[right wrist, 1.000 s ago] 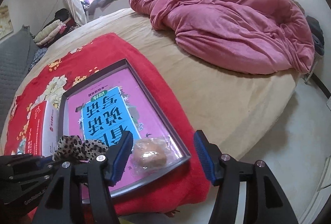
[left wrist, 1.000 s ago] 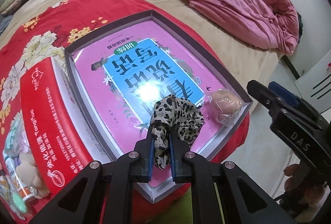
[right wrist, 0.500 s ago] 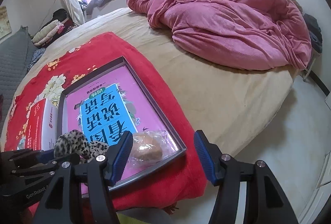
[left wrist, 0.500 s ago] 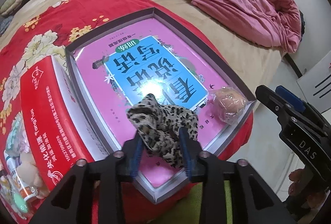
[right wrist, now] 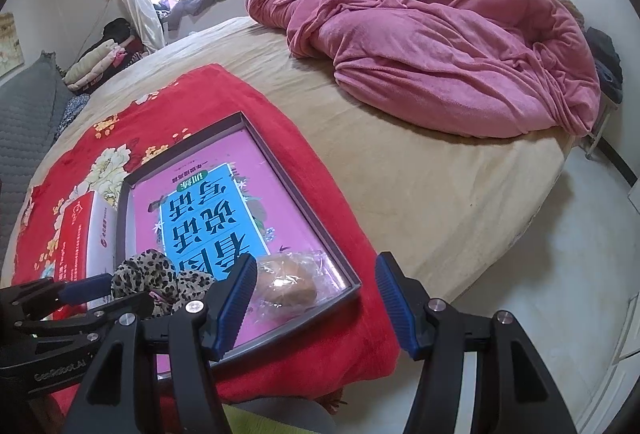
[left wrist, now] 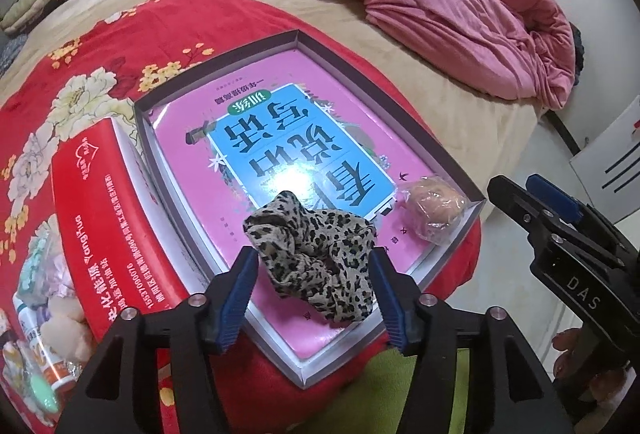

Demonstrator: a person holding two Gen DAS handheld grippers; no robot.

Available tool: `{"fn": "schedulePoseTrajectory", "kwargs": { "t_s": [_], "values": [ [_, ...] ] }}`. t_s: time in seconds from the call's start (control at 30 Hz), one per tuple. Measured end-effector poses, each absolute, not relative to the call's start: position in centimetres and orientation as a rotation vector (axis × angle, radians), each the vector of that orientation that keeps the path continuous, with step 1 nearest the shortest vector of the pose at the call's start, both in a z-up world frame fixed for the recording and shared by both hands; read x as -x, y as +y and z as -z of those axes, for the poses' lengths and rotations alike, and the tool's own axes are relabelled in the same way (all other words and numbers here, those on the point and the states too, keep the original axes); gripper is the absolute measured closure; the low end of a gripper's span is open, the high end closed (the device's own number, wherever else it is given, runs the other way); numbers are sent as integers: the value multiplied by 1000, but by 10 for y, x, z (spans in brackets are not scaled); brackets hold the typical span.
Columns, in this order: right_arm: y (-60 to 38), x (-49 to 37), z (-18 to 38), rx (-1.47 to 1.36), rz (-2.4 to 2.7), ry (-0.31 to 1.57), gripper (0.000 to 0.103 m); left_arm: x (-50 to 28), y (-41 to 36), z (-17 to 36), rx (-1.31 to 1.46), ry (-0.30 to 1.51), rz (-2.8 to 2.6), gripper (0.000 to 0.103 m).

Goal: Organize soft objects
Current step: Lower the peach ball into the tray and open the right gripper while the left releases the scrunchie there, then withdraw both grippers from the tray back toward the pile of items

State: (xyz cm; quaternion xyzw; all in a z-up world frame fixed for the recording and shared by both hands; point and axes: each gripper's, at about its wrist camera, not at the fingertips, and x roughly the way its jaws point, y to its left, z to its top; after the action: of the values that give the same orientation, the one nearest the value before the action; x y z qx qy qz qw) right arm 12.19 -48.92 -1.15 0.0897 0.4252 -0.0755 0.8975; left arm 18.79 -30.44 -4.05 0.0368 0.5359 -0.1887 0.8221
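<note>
- Resting in the shallow grey tray (left wrist: 400, 95), the leopard-print scrunchie (left wrist: 316, 262) lies on the pink book (left wrist: 280, 137) near the tray's front edge; your left gripper (left wrist: 314, 288) has its jaws spread wide on either side of it, gripping nothing.
- Whether the blue pads (left wrist: 238, 294) touch the fabric is hard to tell; in the left wrist view the scrunchie's edges run right up to them.
- You hold your right gripper (right wrist: 314, 300) with its jaws wide apart too, nothing between them, hovering above the tray's near right corner.
- In the right wrist view the beige soft ball in a clear wrapper (right wrist: 288, 284) sits in that corner of the tray (right wrist: 304, 218), just beyond your right gripper's left finger.
- In the left wrist view the wrapped ball (left wrist: 434, 207) lies to the right of the scrunchie, near it but apart.
- The right wrist view shows the scrunchie (right wrist: 156, 284) at the lower left, with the left gripper (right wrist: 94, 298) around it.
- The tray sits on a red floral blanket (left wrist: 100, 45) spread over the bed (right wrist: 400, 173).
- A red box (left wrist: 100, 222) with white lettering stands just beside the tray's left wall; whether they touch is unclear.
- Small items lie in a heap (left wrist: 36, 334) left of the red box, too blurred to name.
- A crumpled pink duvet (right wrist: 440, 45) lies at the far side of the bed, well apart from the tray.
</note>
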Motion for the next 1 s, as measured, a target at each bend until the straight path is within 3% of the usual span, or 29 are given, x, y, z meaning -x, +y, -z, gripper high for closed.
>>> {"fn": "schedulePoseTrajectory", "kwargs": {
  "t_s": [0.13, 0.37, 1.0],
  "values": [
    [-487, -121, 9, -184, 155, 879, 42, -184, -299, 34, -69, 1130, 404, 35],
    [-479, -118, 1, -178, 149, 879, 42, -178, -286, 22, -49, 1121, 404, 30],
    [-436, -103, -35, -130, 116, 870, 42, -153, -212, -11, 19, 1066, 340, 28]
  ]
}}
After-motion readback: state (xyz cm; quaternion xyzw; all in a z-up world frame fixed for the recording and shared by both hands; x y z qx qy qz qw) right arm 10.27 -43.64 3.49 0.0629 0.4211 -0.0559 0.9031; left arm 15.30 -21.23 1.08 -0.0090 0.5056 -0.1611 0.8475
